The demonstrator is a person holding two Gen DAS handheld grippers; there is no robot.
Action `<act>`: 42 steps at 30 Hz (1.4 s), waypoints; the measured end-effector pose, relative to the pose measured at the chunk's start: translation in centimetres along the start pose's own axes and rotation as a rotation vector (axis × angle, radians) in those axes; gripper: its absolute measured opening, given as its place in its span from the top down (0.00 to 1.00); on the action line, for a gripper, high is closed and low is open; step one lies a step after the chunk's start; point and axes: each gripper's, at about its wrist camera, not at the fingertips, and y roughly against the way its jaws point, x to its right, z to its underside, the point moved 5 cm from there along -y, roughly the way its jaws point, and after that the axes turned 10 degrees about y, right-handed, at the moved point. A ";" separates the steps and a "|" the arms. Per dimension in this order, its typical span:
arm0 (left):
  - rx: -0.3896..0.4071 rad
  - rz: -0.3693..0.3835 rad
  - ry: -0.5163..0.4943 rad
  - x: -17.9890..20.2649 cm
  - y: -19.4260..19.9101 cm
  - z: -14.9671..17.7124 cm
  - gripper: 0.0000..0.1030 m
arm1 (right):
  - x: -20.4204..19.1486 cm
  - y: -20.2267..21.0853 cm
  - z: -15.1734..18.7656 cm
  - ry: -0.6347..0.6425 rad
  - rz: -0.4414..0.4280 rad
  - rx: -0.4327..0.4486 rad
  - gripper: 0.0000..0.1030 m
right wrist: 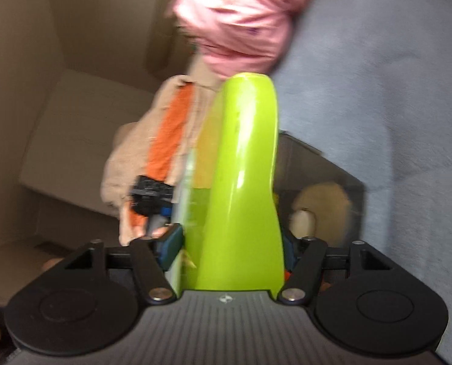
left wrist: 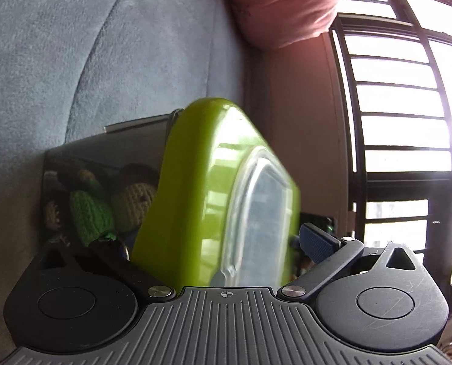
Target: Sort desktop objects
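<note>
A lime-green lid point(left wrist: 195, 188) with a clear window stands tilted on edge in the air, between the fingers of my left gripper point(left wrist: 213, 237). The gripper's right blue pad point(left wrist: 315, 243) meets the lid's rim, and the left finger is hidden behind the lid. In the right wrist view the same green lid point(right wrist: 244, 182) fills the gap of my right gripper point(right wrist: 230, 243), with a pad against each side. Beyond the lid sits a dark see-through box point(left wrist: 74, 158) holding crocheted toys point(left wrist: 89, 216). That box point(right wrist: 317, 164) lies to the right in the right wrist view.
Grey fabric upholstery point(left wrist: 74, 45) rises behind the box. A pink cloth point(left wrist: 286, 6) hangs at the top and a barred window point(left wrist: 393, 97) lies right. In the right wrist view a hand in beige and orange cloth point(right wrist: 153, 140) is beside the lid, with a cardboard box point(right wrist: 74, 127) at left.
</note>
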 end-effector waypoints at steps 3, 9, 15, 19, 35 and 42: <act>-0.031 -0.008 -0.001 0.0 0.3 0.7 0.00 | 1.9 -1.0 0.1 -0.025 0.090 -0.061 0.20; -0.034 -0.068 -0.015 -1.0 1.0 1.3 0.00 | 4.0 -3.9 1.3 -0.117 0.022 -0.124 0.13; -0.004 -0.045 0.016 -1.4 2.1 1.1 0.00 | 3.6 -5.9 0.3 -0.108 -0.007 -0.132 0.13; 0.006 -0.062 -0.021 -0.6 0.5 1.0 0.00 | 4.2 -5.5 0.2 -0.111 -0.007 -0.131 0.13; 0.089 -0.152 0.055 -0.9 4.5 0.2 0.00 | 1.5 -4.6 -0.7 -0.092 0.111 -0.049 0.07; 0.299 -0.373 0.099 -2.1 10.2 2.0 0.00 | -0.3 -4.6 -0.5 -0.156 0.263 -0.006 0.05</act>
